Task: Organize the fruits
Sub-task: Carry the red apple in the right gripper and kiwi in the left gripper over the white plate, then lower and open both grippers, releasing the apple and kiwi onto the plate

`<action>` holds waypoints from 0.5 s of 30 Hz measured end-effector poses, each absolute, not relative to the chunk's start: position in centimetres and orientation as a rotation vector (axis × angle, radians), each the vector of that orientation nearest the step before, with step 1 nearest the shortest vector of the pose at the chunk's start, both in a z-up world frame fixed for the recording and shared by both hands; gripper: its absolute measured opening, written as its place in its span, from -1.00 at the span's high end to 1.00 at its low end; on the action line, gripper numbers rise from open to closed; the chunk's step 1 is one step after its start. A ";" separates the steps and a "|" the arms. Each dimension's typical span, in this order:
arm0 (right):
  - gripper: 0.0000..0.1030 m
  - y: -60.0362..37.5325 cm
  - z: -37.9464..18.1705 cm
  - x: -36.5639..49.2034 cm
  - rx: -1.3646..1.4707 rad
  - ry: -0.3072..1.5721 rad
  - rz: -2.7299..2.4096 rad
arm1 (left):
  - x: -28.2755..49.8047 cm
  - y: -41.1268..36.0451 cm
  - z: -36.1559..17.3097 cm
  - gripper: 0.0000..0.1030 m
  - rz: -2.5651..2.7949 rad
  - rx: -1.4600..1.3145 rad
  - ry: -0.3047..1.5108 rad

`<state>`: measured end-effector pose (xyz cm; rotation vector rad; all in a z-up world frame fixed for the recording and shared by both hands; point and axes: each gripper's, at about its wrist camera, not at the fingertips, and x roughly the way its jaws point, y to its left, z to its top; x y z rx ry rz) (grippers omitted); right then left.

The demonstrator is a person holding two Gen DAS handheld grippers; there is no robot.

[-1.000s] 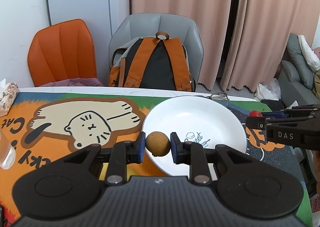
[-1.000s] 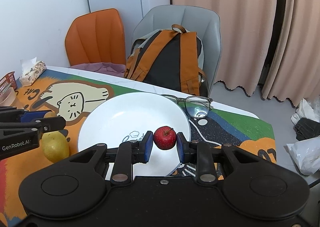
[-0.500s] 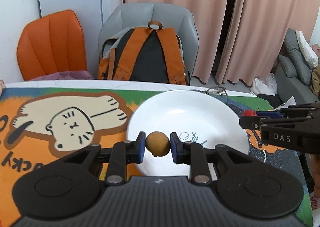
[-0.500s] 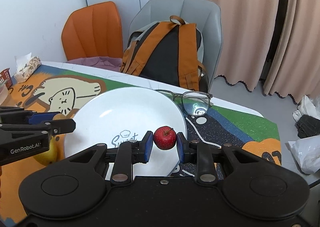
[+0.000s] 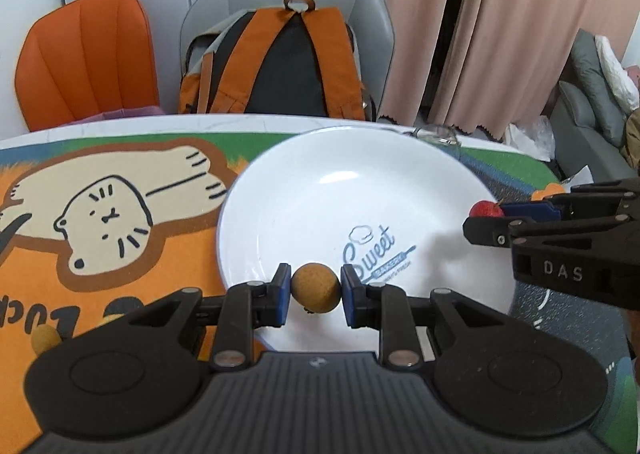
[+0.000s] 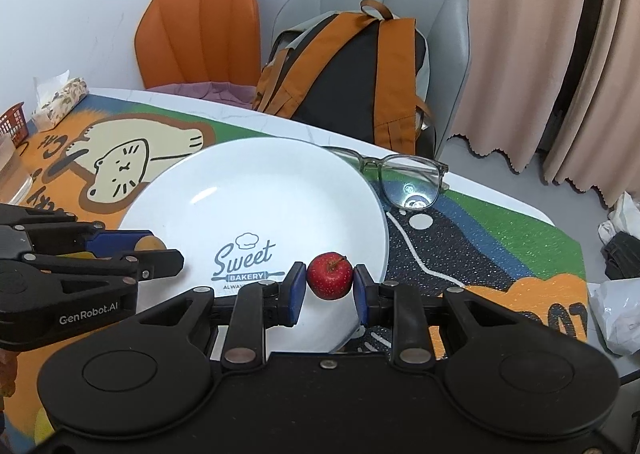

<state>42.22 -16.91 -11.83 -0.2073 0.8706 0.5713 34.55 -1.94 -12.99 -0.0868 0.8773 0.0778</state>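
Observation:
My left gripper (image 5: 315, 296) is shut on a small round brown fruit (image 5: 316, 286) and holds it over the near rim of the white plate (image 5: 360, 181). My right gripper (image 6: 330, 288) is shut on a small red apple-like fruit (image 6: 330, 274) over the plate's (image 6: 260, 173) right front part. Each gripper also shows in the other's view. The right gripper (image 5: 486, 219) comes in from the right with the red fruit (image 5: 484, 209). The left gripper (image 6: 160, 248) comes in from the left with the brown fruit (image 6: 152, 242). The plate has nothing on it.
A second small brown fruit (image 5: 45, 338) lies on the cat-print mat (image 5: 100, 213) to the left. Glasses (image 6: 404, 181) rest just behind the plate's right side. A tissue pack (image 6: 60, 97) and red basket (image 6: 12, 125) sit far left. A backpack (image 6: 352, 69) leans on the grey chair.
Both grippers have come down and forward over the plate, which now fills more of each view. Each still grips its fruit, and the two have drawn closer together.

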 end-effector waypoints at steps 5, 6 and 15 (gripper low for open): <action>0.48 -16.6 -12.2 42.3 -0.215 0.879 0.583 | 34.7 -1.5 -13.7 0.52 0.076 -0.097 0.899; 0.48 -16.6 -12.3 42.3 -0.216 0.881 0.585 | 34.7 -1.5 -13.8 0.52 0.072 -0.094 0.901; 0.45 -16.2 -12.3 42.2 -0.224 0.890 0.582 | 34.7 -1.6 -13.8 0.48 0.061 -0.107 0.901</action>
